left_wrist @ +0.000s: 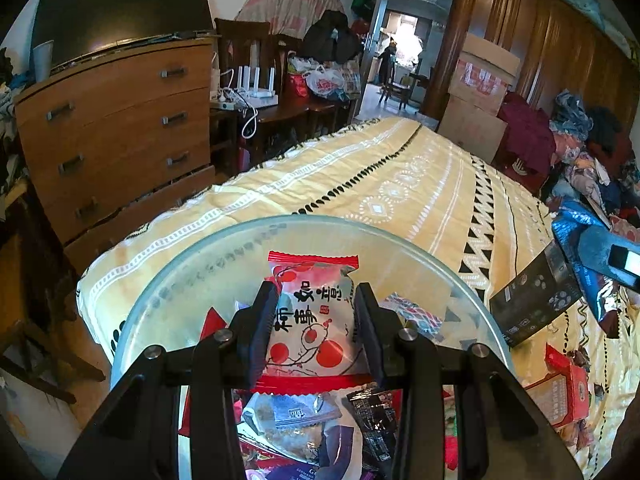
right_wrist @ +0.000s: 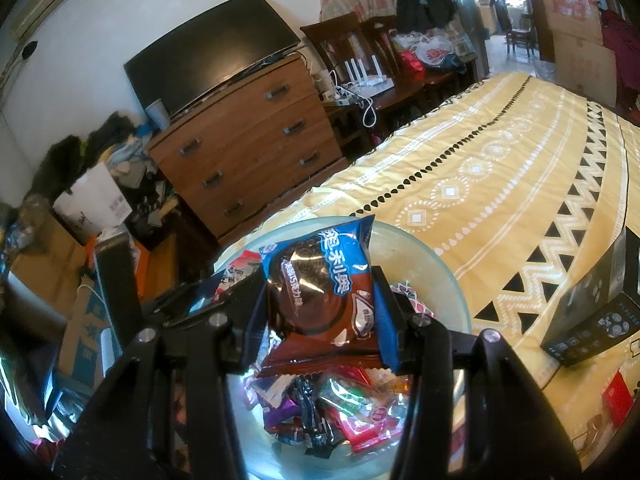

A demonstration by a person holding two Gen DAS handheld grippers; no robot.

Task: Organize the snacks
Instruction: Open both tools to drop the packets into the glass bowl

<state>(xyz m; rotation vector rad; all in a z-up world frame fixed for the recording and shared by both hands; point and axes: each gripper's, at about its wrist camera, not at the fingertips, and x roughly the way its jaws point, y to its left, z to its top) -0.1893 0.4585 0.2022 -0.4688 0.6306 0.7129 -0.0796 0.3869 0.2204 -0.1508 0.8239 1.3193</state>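
A round glass bowl [left_wrist: 168, 280] sits on the bed near its left edge, with several wrapped snacks [left_wrist: 304, 424] inside. My left gripper [left_wrist: 316, 320] is shut on a white and red snack packet [left_wrist: 310, 320] held over the bowl. My right gripper [right_wrist: 320, 304] is shut on a blue and brown cookie packet [right_wrist: 320, 292] above the same bowl [right_wrist: 436, 268], whose snack pile [right_wrist: 340, 412] lies below. The right gripper with its blue packet also shows at the right edge of the left wrist view [left_wrist: 592, 256].
A yellow patterned bedspread [left_wrist: 400, 184] covers the bed. A black box [right_wrist: 592, 308] and a red box [left_wrist: 564, 388] lie on it right of the bowl. A wooden drawer chest [left_wrist: 116, 128] with a TV stands left of the bed. Clothes pile [left_wrist: 592, 148] at far right.
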